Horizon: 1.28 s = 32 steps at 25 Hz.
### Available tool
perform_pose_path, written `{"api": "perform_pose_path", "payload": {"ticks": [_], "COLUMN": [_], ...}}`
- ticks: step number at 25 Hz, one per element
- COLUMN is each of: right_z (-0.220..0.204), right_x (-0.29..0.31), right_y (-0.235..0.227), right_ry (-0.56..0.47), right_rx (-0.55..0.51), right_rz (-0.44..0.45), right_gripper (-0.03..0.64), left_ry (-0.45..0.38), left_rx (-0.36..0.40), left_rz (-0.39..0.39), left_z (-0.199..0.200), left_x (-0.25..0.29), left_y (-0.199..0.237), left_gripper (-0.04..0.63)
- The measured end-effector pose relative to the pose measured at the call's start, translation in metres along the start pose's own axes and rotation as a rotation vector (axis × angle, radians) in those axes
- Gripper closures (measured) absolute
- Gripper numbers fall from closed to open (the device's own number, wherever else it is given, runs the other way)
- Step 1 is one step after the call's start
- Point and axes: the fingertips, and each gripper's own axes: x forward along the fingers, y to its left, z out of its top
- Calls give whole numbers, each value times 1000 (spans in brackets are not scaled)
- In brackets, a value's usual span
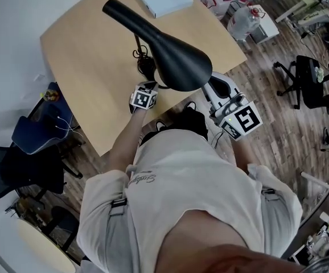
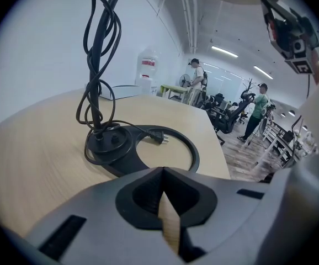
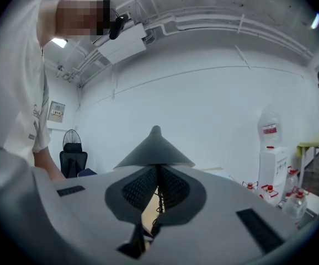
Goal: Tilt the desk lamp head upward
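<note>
Black lamp head (image 1: 173, 54) near table edge (image 1: 114, 141)

Nothing can be read for certain. On the white shirt (image 1: 181, 169), behind the left gripper (image 2: 163, 171), cursive script (image 1: 143, 178) is printed, but its letters cannot be made out. Coded square markers (image 1: 245, 120) are borne on both grippers. Beyond the right gripper (image 3: 157, 170), the red label on a water bottle (image 3: 270, 127) and a wall notice (image 3: 56, 111) are too small to be read.
</note>
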Motion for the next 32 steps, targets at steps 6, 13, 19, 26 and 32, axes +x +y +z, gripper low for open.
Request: {"api": "perform_pose_path", "payload": {"ticks": [6,13,19,26,32], "right_z": [38,84,113,142,158], "right_x": [-5,-8,-4,9,12], "right_y": [1,5,7,11,16], "right_ry": [18,9,-13,-23,-46], "right_rx": [-19,-2,-34,-125,-136], "right_rz": [1,13,17,13,1], "right_gripper": [623,623,623,623,623], "left_ry": [1,-20,-15,-2,3], "left_rx": [-1,-35,-21,-31,-17], "left_rz": [-7,-9,-21,-43,-50], "left_z": [1,1,3,5,2], "left_x": [0,0,0,0,0], "left_y": [-2,-2,-6,-1,-4], "left_gripper": [580,580,580,580,580]}}
